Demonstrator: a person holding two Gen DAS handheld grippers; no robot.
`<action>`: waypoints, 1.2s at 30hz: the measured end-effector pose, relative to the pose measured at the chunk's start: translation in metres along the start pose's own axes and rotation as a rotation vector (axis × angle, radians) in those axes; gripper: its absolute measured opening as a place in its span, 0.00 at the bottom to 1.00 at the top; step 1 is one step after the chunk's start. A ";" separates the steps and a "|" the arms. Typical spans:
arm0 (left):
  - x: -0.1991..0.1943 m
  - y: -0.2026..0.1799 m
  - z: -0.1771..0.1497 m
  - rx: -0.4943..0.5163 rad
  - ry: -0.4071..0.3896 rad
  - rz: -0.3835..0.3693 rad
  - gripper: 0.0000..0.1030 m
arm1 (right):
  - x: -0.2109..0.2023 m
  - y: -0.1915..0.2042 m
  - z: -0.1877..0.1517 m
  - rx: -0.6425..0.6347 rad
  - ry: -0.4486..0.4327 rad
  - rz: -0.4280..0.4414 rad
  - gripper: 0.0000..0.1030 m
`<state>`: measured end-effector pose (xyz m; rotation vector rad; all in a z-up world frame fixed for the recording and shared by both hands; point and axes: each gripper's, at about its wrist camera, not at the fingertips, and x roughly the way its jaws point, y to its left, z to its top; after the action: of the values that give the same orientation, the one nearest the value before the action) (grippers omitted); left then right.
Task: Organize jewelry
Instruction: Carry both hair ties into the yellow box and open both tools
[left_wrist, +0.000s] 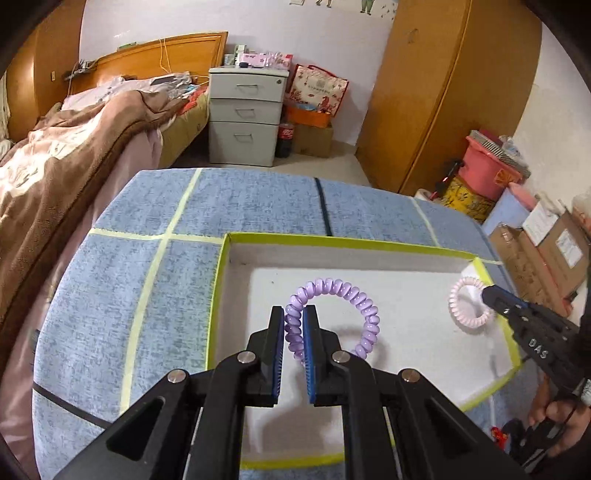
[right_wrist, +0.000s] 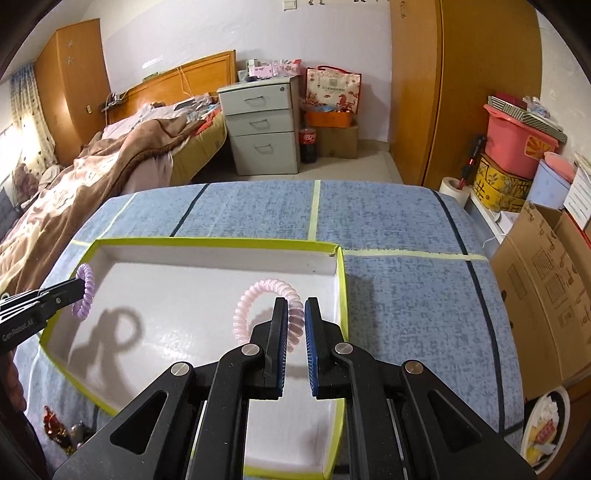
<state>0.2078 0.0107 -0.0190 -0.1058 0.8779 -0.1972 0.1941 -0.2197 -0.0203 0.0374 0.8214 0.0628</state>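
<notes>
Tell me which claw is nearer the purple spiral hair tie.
Left. The left claw is shut on the purple spiral hair tie above the white tray; the right claw, farther right, grips the pink spiral hair tie.

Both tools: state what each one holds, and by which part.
Left tool pinches the purple spiral band by one side of its loop. Right tool pinches the pink spiral band likewise.

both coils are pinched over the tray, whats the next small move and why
Probably lower both a little, then open. The left gripper holds the purple coil and the right gripper the pink coil above the white tray; shadows on its floor suggest both hang clear.
</notes>
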 end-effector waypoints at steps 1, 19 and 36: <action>0.002 0.000 0.000 0.005 0.005 0.010 0.10 | 0.002 -0.001 0.000 0.000 0.007 -0.003 0.09; 0.012 0.003 -0.006 -0.022 0.053 0.017 0.26 | 0.007 -0.001 0.002 -0.009 0.013 -0.004 0.17; -0.034 -0.002 -0.016 0.005 -0.018 -0.002 0.44 | -0.035 0.005 -0.010 -0.001 -0.040 0.027 0.32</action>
<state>0.1743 0.0163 -0.0033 -0.1036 0.8589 -0.1997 0.1629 -0.2168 -0.0012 0.0488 0.7807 0.0876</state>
